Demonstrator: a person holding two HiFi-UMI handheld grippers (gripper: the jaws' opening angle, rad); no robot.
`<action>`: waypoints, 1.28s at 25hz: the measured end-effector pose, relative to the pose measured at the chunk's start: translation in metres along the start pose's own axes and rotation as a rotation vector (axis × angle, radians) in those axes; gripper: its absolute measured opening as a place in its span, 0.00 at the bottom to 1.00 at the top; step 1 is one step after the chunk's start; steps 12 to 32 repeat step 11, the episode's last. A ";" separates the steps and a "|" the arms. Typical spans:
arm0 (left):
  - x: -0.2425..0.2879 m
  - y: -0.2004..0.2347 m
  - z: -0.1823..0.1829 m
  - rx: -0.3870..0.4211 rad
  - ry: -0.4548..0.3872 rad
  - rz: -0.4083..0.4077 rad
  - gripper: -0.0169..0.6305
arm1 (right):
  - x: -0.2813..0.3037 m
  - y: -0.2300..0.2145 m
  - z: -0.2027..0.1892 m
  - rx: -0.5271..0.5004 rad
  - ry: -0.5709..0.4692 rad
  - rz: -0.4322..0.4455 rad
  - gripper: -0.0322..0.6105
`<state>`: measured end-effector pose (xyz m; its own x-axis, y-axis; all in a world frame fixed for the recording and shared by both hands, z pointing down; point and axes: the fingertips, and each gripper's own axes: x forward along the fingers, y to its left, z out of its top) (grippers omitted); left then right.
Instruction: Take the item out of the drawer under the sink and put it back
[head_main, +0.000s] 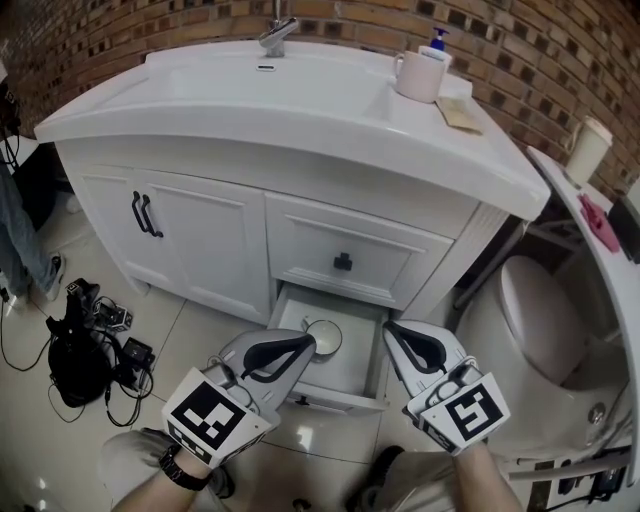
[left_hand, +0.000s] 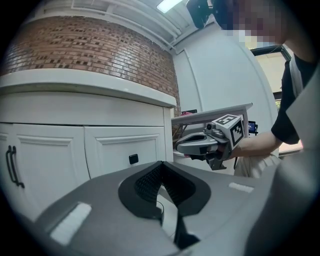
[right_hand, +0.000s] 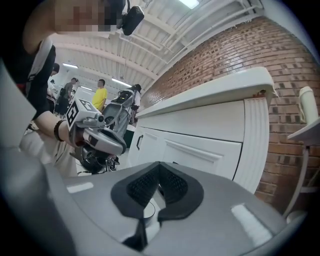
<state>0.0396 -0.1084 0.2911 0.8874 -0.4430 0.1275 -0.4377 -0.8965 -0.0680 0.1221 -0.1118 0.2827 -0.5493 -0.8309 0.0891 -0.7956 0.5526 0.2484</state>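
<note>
The lowest drawer (head_main: 352, 368) of the white sink cabinet (head_main: 200, 235) stands pulled out, and a round white cup-like item (head_main: 323, 337) sits inside it near the back left corner. Both tongs hover just over the open drawer, the left tongs (head_main: 306, 343) beside the item and the right tongs (head_main: 392, 330) at the drawer's right edge. Each pair is pressed together at the tips with nothing between.
</note>
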 end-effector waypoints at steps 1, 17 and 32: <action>0.000 0.001 0.000 0.000 0.004 0.004 0.06 | 0.000 0.000 0.002 -0.003 -0.009 -0.003 0.05; 0.000 0.002 -0.005 0.002 0.012 0.001 0.05 | 0.002 -0.003 0.007 0.012 -0.049 -0.028 0.05; 0.000 0.002 -0.005 0.002 0.012 0.001 0.05 | 0.002 -0.003 0.007 0.012 -0.049 -0.028 0.05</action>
